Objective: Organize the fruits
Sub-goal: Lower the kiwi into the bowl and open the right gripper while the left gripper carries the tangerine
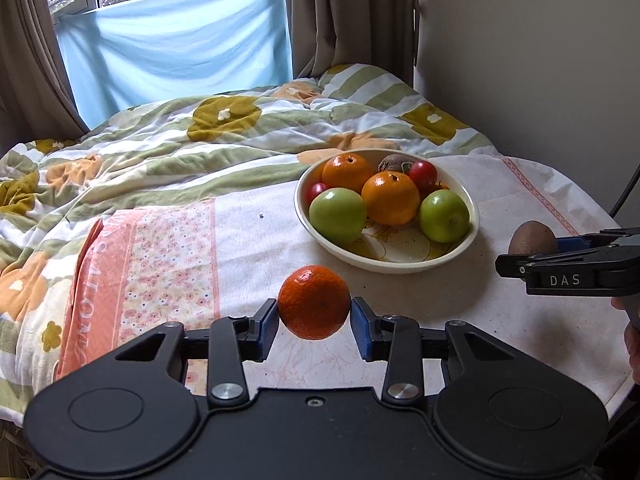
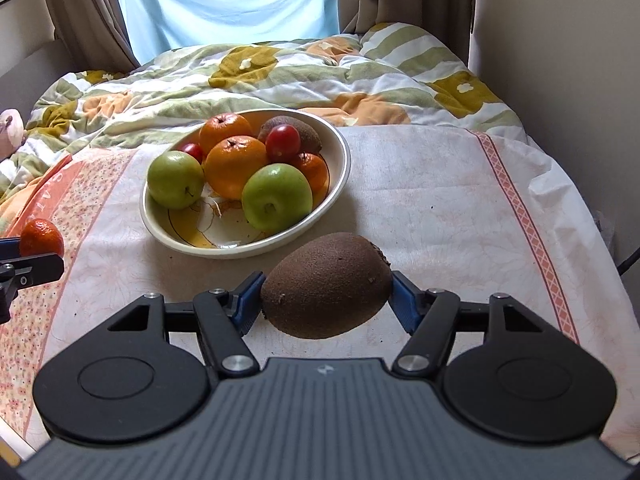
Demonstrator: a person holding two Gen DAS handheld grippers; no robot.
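Observation:
My left gripper (image 1: pixel 314 314) is shut on a small orange mandarin (image 1: pixel 314 302) and holds it above the cloth, in front of the bowl. My right gripper (image 2: pixel 326 294) is shut on a brown kiwi (image 2: pixel 327 285), just in front of the bowl; it also shows in the left wrist view (image 1: pixel 532 239). The cream bowl (image 1: pixel 474 216) (image 2: pixel 344 156) holds two green apples (image 2: pixel 276 196), two oranges (image 2: pixel 234 172), red tomatoes (image 2: pixel 283 142), a mandarin and another kiwi (image 2: pixel 308 130). The held mandarin shows at the far left of the right wrist view (image 2: pixel 40 236).
A white cloth with a pink border (image 2: pixel 440 208) covers the surface. A pink flowered towel (image 1: pixel 160 260) lies at the left. A rumpled flowered quilt (image 1: pixel 180 140) lies behind, with curtains and a blue sheet (image 1: pixel 176 52) at the window. A wall stands at the right.

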